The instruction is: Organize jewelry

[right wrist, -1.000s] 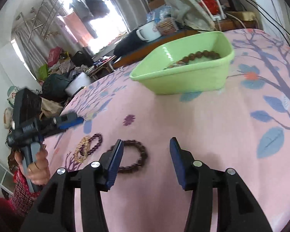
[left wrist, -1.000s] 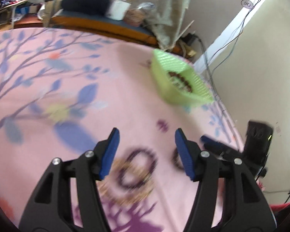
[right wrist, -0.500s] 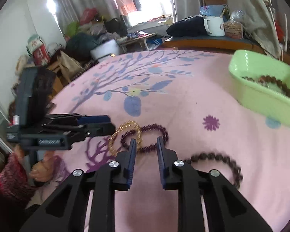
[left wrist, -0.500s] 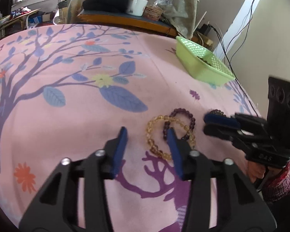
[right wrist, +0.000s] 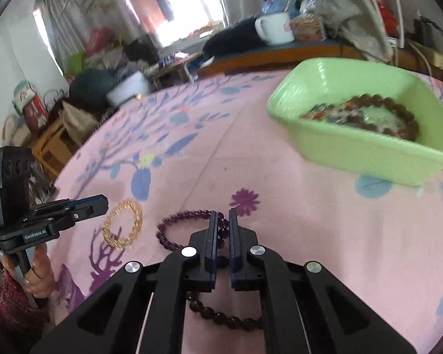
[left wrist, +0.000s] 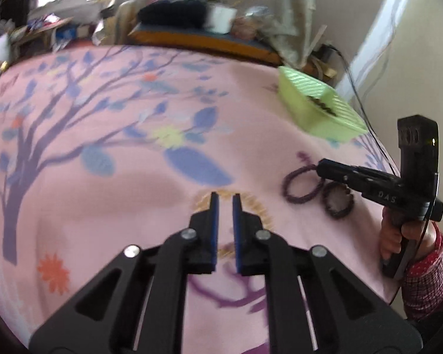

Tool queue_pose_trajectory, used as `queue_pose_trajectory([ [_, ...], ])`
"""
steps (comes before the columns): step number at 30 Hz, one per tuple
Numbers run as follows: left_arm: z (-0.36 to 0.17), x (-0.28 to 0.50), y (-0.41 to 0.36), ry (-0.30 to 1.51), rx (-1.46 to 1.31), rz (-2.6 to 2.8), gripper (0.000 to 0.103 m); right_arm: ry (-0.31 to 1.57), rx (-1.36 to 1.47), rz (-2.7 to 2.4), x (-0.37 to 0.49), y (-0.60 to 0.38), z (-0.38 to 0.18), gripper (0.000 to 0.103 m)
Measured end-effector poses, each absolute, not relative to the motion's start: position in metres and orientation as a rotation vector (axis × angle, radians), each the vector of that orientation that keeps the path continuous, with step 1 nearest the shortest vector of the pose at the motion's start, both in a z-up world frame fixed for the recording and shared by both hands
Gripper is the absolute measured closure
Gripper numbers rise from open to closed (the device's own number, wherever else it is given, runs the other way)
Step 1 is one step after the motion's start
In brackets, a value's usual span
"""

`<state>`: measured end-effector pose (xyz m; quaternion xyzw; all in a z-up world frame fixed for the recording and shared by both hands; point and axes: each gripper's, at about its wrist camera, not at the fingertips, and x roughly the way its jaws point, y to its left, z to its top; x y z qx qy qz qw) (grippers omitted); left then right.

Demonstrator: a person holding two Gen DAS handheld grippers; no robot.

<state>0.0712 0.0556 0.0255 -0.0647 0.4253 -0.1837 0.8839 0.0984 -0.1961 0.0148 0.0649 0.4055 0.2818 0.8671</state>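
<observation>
Three bead bracelets lie on the pink cloth: a yellow one (right wrist: 122, 224), a purple one (right wrist: 189, 228) and a dark brown one (right wrist: 227, 318). My left gripper (left wrist: 225, 199) is nearly shut, its tips over the yellow bracelet (left wrist: 252, 203); whether it grips it is unclear. My right gripper (right wrist: 223, 215) is nearly shut with purple beads between its fingers. In the left wrist view the right gripper (left wrist: 322, 166) touches the purple bracelet (left wrist: 302, 181), with the brown one (left wrist: 338, 203) beside it. A green basket (right wrist: 366, 135) holds several bracelets.
The basket also shows in the left wrist view (left wrist: 319, 109) at the cloth's far right. A white mug (right wrist: 273, 28) and clutter stand on a bench beyond the cloth. A wall and cables (left wrist: 366, 67) are at the right.
Both grippers have closed from open to nearly shut. The left has moved onto the yellow bracelet and the right onto the purple one. The purple and yellow bracelets now lie apart.
</observation>
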Motion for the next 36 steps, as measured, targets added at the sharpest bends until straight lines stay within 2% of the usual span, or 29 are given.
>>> queue_pose_trajectory([
  [2, 0.030, 0.075, 0.033, 0.884, -0.081, -0.422, 0.080, 0.824, 0.136, 0.594, 0.096, -0.198, 0.022, 0.103],
  [4, 0.031, 0.080, 0.002, 0.885, -0.007, -0.472, 0.075, 0.804, 0.124, 0.596, 0.094, -0.197, 0.027, 0.103],
  [8, 0.022, 0.094, -0.045, 0.914, 0.111, -0.515, 0.075, 0.787, 0.119, 0.596, 0.092, -0.197, 0.031, 0.103],
  [9, 0.016, 0.101, -0.052, 0.932, 0.125, -0.519, 0.075, 0.780, 0.122, 0.598, 0.091, -0.198, 0.032, 0.103],
  [11, 0.009, 0.108, -0.057, 0.933, 0.134, -0.495, 0.093, 0.763, 0.122, 0.599, 0.087, -0.199, 0.034, 0.103],
  [13, 0.008, 0.113, -0.057, 0.938, 0.120, -0.508, 0.096, 0.743, 0.115, 0.594, 0.084, -0.201, 0.037, 0.103],
  [17, 0.017, 0.122, -0.058, 0.943, 0.080, -0.517, 0.096, 0.719, 0.127, 0.581, 0.087, -0.209, 0.043, 0.103],
  [22, 0.055, 0.138, -0.075, 0.872, 0.068, -0.557, 0.096, 0.651, 0.171, 0.534, 0.095, -0.235, 0.061, 0.103],
  [31, 0.092, 0.210, -0.145, 0.800, 0.111, -0.546, 0.096, 0.613, 0.263, 0.402, 0.159, -0.294, 0.082, 0.103],
  [33, 0.087, 0.230, -0.156, 0.813, 0.111, -0.511, 0.087, 0.632, 0.239, 0.347, 0.183, -0.298, 0.074, 0.103],
  [34, 0.080, 0.241, -0.160, 0.834, 0.110, -0.487, 0.079, 0.653, 0.220, 0.312, 0.192, -0.300, 0.069, 0.103],
  [36, 0.067, 0.254, -0.159, 0.880, 0.087, -0.444, 0.078, 0.679, 0.212, 0.232, 0.201, -0.307, 0.057, 0.103],
])
